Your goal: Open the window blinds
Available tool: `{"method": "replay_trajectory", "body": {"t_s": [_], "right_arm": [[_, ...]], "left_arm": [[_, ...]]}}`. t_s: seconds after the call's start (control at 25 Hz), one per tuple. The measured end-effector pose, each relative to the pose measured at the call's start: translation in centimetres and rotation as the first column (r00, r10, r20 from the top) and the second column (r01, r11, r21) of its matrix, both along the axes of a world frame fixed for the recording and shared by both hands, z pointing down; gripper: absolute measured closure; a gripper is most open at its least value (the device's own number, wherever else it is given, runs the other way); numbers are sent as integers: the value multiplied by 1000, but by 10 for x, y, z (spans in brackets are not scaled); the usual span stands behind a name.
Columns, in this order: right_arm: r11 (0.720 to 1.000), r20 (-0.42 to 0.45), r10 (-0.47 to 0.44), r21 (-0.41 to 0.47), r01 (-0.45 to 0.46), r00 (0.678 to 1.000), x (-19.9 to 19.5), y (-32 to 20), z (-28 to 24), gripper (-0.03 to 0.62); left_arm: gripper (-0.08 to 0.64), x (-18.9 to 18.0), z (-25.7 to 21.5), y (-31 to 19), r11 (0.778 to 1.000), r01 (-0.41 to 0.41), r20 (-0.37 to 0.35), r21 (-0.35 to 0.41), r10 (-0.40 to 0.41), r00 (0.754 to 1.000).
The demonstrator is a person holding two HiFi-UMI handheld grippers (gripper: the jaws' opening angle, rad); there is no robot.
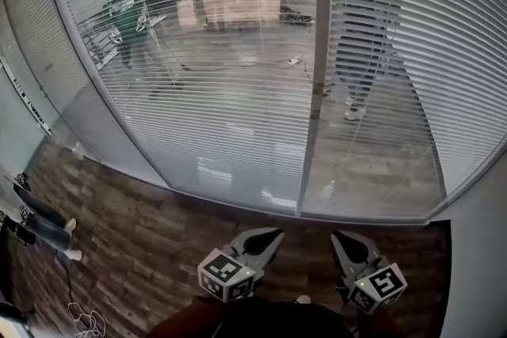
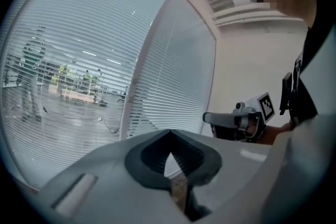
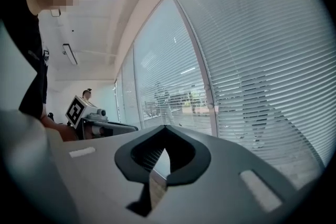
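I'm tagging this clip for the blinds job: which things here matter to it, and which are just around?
Part of the job: window blinds; left gripper and right gripper, both shut and empty.

Just around: loose cable on the wooden floor; a bystander's legs at the left; people beyond the glass.

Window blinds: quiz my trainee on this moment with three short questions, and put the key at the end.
1. True or false: the right gripper is clamped on a slat of the window blinds.
2. What stands between the two blind panels? A. a vertical window post; B. a curtain; C. a ladder.
3. Fill in: the jaws of the left gripper are ___, with nothing between them.
Key: 1 false, as it is shut on nothing and held short of the blinds; 2 A; 3 shut.
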State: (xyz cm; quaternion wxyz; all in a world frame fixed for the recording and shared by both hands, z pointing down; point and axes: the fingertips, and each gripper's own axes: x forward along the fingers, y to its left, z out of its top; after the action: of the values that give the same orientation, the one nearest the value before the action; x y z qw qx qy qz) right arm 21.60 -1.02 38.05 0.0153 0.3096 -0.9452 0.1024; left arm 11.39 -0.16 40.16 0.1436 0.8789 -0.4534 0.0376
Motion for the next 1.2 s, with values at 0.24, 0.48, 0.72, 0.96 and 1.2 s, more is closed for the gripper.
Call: {"method": "replay_trajectory", "body": {"t_s": [0.24, 0.48, 0.72, 0.96, 1.2], "right_arm": [[999, -17, 39, 28, -39, 999, -24, -9, -10, 568], [998, -41, 51, 39, -50, 998, -38, -2, -14, 568], [996, -62, 70, 51, -67, 996, -37, 3, -14, 568], [996, -59, 93, 20, -92, 994, -33, -1, -6, 568], [996, -71, 86, 37, -84, 994, -34, 2, -1, 569]], "left_arm": [[558, -28, -10, -8, 998, -33, -13, 49, 34, 999], [558, -41, -19, -2, 995, -56, -25, 81, 58, 998], [558, -46, -18, 0, 997, -45, -41, 63, 47, 998], [558, -43, -12, -4, 996, -55, -48, 73, 59, 997], [560, -41, -9, 0, 996, -61, -37, 71, 64, 997]]}}
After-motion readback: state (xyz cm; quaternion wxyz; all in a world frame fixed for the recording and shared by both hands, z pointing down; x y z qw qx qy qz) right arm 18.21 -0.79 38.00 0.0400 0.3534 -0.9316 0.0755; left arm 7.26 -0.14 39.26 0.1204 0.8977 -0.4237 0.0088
